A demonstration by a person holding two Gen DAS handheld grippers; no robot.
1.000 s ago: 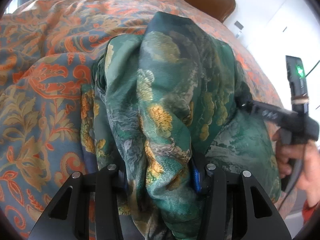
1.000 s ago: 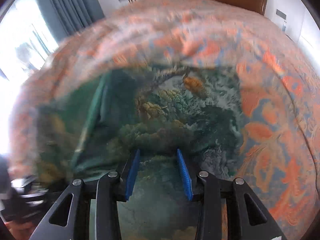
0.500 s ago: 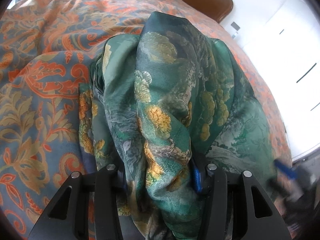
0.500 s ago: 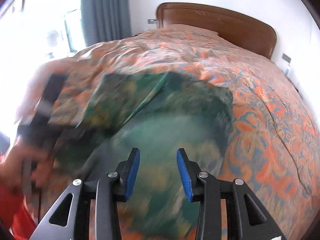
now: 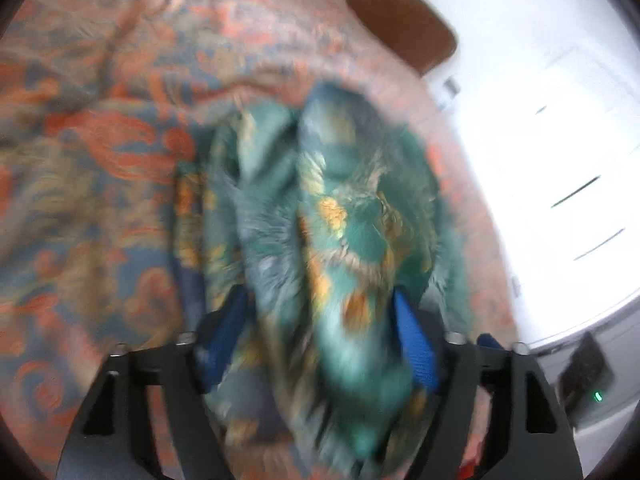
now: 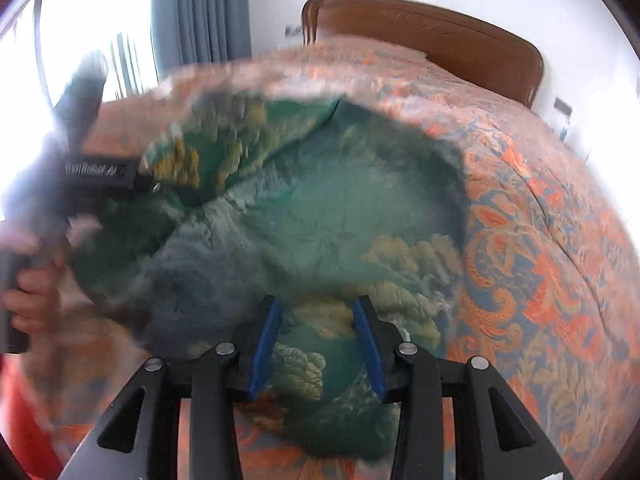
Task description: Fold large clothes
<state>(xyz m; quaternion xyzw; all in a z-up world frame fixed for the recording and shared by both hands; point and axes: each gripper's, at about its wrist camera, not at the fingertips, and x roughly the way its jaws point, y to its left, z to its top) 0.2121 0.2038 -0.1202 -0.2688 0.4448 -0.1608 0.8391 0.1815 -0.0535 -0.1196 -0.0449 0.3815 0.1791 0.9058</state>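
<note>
Patterned orange-and-blue bedspread (image 6: 540,248) carrying the green floral garment (image 6: 320,224), bunched near the brown wooden headboard (image 6: 432,36). Left gripper (image 5: 316,332) jaws opening around a fabric ridge; right gripper (image 6: 316,344) jaws opening, cloth beneath. Release fully, then flatten before folding.

One green patterned garment (image 6: 320,220) lies on one bed (image 6: 560,240) with one orange-and-blue bedspread (image 5: 100,200) and one brown headboard (image 6: 460,44). Two grippers show: the left gripper (image 5: 316,320) and the right gripper (image 6: 316,320), each with two blue fingers (image 6: 266,340). One hand (image 6: 28,292) and one grey-blue curtain (image 6: 200,12) are visible.
</note>
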